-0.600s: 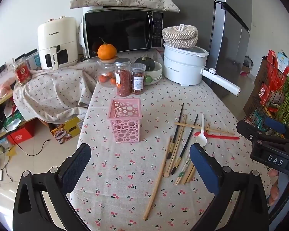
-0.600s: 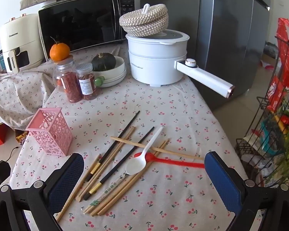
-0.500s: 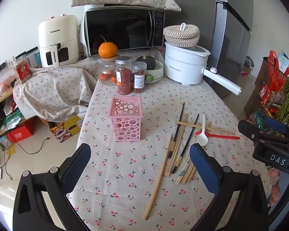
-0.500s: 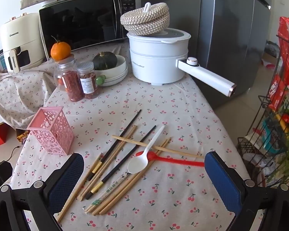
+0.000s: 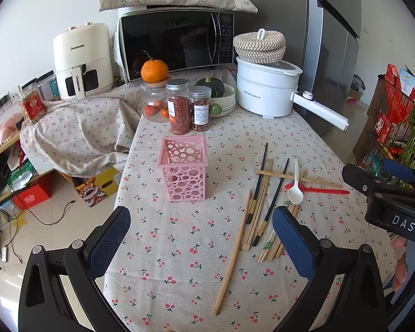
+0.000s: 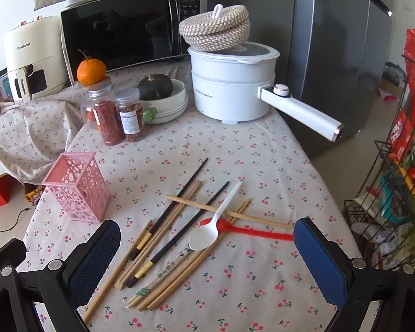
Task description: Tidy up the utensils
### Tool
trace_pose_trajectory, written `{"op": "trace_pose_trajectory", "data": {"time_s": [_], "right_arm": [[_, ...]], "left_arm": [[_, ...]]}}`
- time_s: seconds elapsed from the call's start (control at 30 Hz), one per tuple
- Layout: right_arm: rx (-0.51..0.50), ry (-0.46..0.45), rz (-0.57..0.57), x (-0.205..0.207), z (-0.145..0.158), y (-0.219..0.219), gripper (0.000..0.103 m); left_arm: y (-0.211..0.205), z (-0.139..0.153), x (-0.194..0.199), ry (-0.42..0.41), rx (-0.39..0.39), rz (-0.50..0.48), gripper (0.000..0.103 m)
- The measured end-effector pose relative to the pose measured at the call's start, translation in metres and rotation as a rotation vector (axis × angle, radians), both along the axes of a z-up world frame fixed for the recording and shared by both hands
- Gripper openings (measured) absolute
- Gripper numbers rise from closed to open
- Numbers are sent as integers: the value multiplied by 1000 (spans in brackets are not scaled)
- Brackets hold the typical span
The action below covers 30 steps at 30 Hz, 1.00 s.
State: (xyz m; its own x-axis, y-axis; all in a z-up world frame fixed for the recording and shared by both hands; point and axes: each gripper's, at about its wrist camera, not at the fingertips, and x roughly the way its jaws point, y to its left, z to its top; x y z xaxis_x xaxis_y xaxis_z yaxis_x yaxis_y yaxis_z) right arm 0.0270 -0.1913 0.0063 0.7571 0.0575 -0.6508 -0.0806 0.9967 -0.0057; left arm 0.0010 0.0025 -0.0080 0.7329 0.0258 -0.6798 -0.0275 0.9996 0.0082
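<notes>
A pink perforated holder stands upright and empty on the cherry-print table. To its right lie several wooden chopsticks, two black chopsticks, a white spoon and a red spoon in a loose pile. My left gripper is open and empty above the table's near edge, before the holder. My right gripper is open and empty just above the pile; its body shows in the left wrist view.
At the back stand two spice jars, a glass jar topped by an orange, a bowl with a squash, a white electric pot with a long handle, a microwave and an air fryer. A wire rack stands right.
Both grippers have drifted slightly back and up, so the table contents sit a little lower in each view. Nothing on the table has moved.
</notes>
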Motion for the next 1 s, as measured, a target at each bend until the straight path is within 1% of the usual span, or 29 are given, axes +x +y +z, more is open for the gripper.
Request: {"op": "trace_pose_trajectory", "data": {"time_s": [0.23, 1.0], "right_arm": [[11, 6, -2, 1, 0, -2, 103], [24, 18, 5, -1, -1, 0, 103]], "left_arm": [[2, 0, 0, 5, -14, 8, 103], [3, -2, 0, 4, -13, 3, 103]]}}
